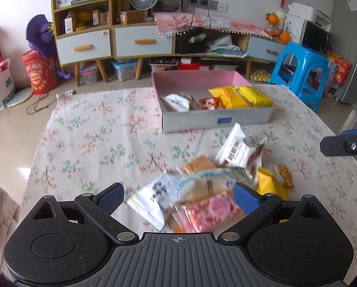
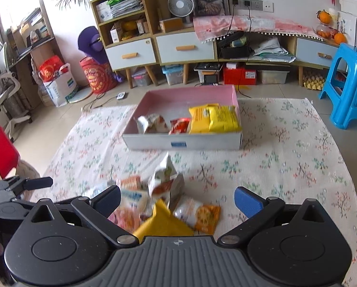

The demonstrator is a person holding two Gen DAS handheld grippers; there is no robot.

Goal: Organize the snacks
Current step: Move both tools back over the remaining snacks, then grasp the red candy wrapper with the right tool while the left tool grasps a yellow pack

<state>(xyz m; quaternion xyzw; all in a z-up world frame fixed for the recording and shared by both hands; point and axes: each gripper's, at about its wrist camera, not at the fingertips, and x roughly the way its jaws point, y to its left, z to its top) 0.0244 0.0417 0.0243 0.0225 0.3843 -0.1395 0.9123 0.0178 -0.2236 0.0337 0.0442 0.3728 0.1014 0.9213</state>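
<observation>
Loose snack pile (image 1: 209,184) found on the cloth-covered tabletop (image 1: 94,138), directly ahead of and partly between the wide-open, empty jaws of the left gripper (image 1: 178,197), with a white packet (image 1: 238,151) lying atop, long axis slanted toward the box; same pile seen off-centre toward the left finger of the right gripper (image 2: 177,198), likewise open and holding nothing, so left judged the nearer. Beyond the pile, well apart, noted a shallow pink-lined box (image 1: 216,119) holding two yellow packs (image 1: 243,96) at its right, a red packet and whitish packets beside them, far half bare.
</observation>
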